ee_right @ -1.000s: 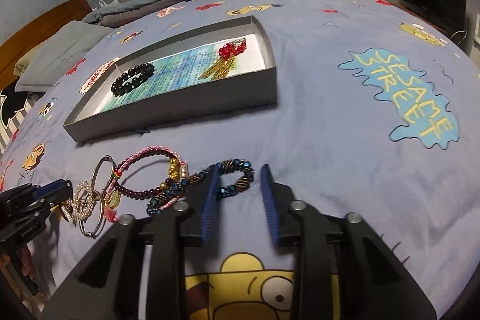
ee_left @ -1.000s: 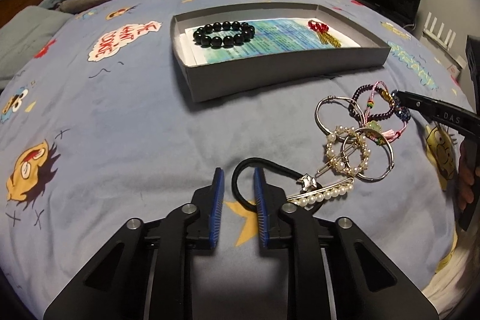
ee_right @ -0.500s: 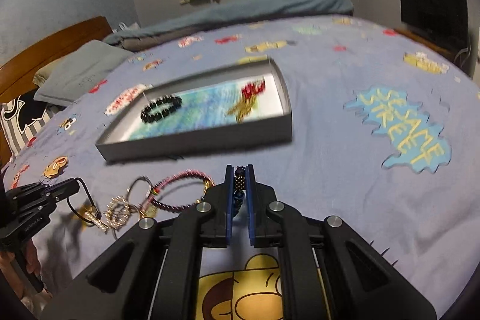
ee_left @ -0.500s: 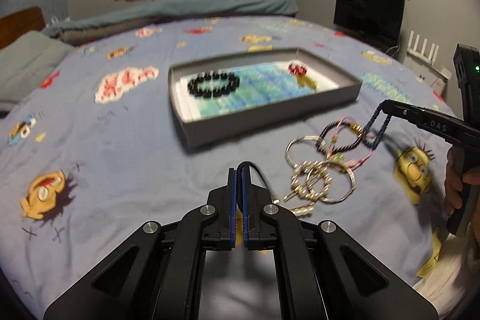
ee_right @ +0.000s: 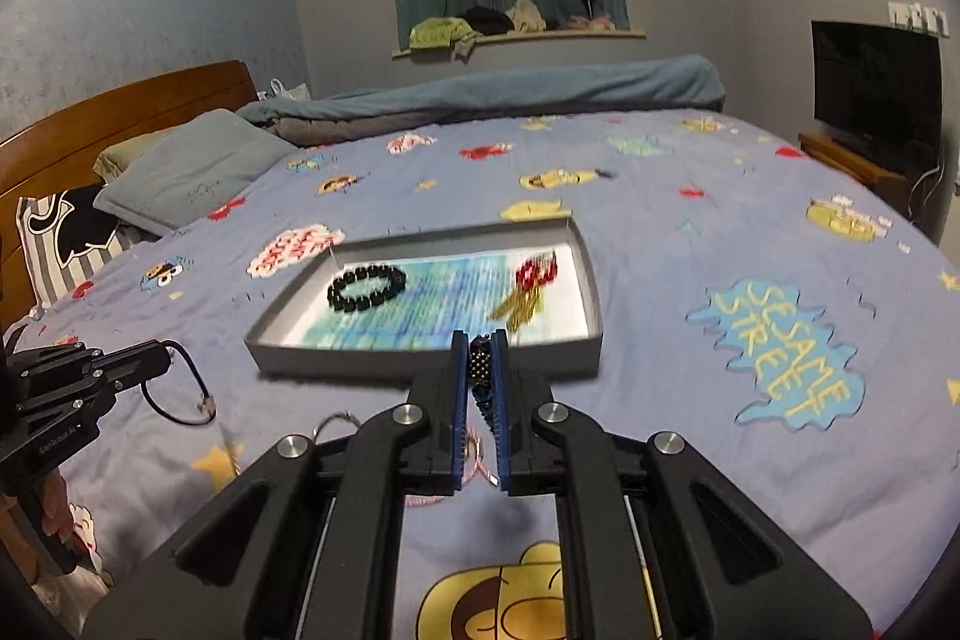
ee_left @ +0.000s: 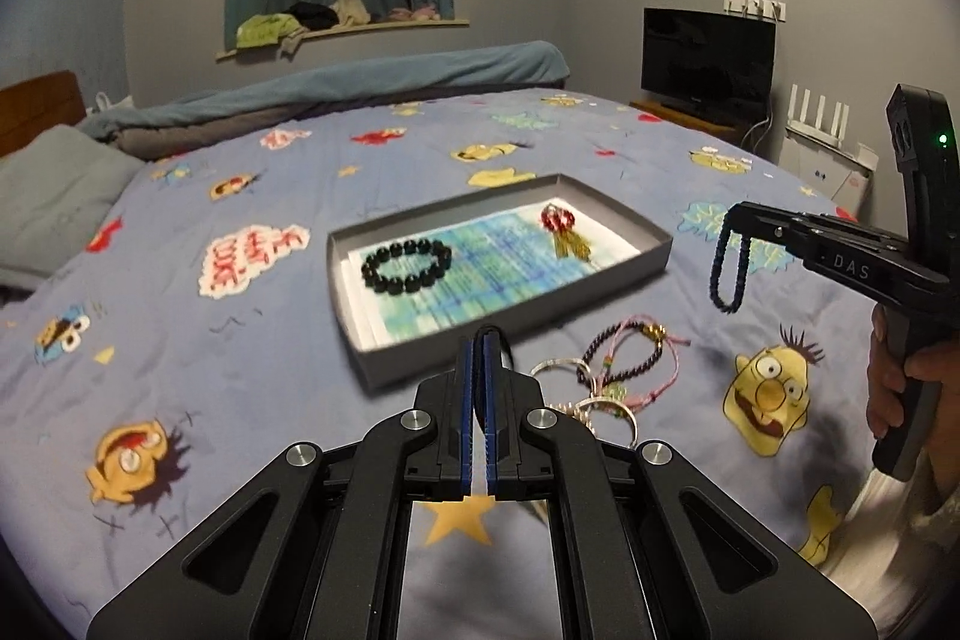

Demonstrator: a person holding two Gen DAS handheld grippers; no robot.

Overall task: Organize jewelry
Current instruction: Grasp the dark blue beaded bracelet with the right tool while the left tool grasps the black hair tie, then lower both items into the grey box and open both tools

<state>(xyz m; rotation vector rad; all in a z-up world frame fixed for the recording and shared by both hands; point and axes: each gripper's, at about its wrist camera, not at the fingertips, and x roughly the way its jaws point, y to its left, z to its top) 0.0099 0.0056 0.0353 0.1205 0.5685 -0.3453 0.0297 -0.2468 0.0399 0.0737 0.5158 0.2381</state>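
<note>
My left gripper point(ee_left: 480, 340) is shut on a black cord loop point(ee_left: 503, 347); in the right wrist view the left gripper point(ee_right: 159, 363) holds the cord point(ee_right: 174, 400) hanging above the bed. My right gripper point(ee_right: 480, 343) is shut on a dark blue beaded bracelet point(ee_right: 479, 361), which dangles from the right gripper point(ee_left: 735, 215) as a long loop point(ee_left: 729, 268). Ahead lies a grey tray point(ee_left: 420, 358) holding a black bead bracelet point(ee_left: 407, 267) and a red and gold piece point(ee_left: 561, 229). Several bracelets and bangles point(ee_left: 624, 358) remain in a heap on the bedspread.
The blue cartoon bedspread point(ee_left: 210, 370) stretches all around the tray. Pillows point(ee_right: 180, 172) and a wooden headboard lie at the left, a rolled blanket point(ee_left: 360, 88) at the far end, a TV point(ee_left: 708, 64) at the right. A person's hand point(ee_left: 900, 382) grips the right handle.
Both grippers went from open to shut, the left on the black cord, the right on the blue bracelet. Both then rose, lifting the pieces off the bed.
</note>
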